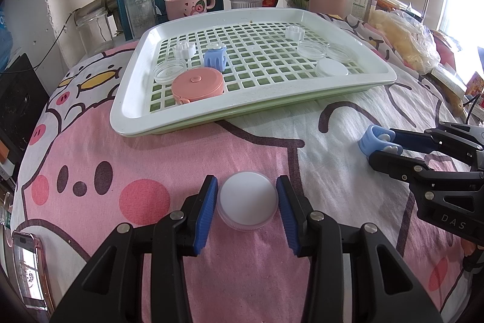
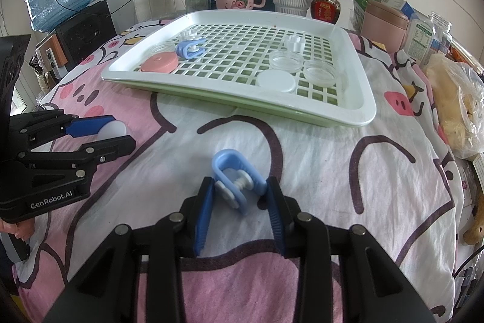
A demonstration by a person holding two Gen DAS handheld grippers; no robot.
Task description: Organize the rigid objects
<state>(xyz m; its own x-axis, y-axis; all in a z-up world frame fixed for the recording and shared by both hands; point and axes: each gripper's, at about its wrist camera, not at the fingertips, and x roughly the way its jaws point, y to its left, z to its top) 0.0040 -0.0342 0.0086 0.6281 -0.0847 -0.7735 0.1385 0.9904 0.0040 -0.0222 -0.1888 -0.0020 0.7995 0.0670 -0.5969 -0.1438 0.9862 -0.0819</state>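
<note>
Left gripper (image 1: pixel 246 202) — pads closed on a white round lid (image 1: pixel 248 200) resting on the patterned cloth (image 1: pixel 121 156). Right gripper (image 2: pixel 239 192) — clamped on a blue clip (image 2: pixel 233 174), with the slotted tray (image 2: pixel 348 108) beyond both grippers.

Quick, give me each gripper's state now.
Left gripper: closed on the white round lid.
Right gripper: closed on the blue clip.

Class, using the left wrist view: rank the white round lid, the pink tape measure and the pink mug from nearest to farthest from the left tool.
1. White round lid: between the left tool's fingers, on the cloth.
2. Pink tape measure: in the white tray's near-left part.
3. Pink mug: beyond the tray's far edge, by the teal bag.
</note>
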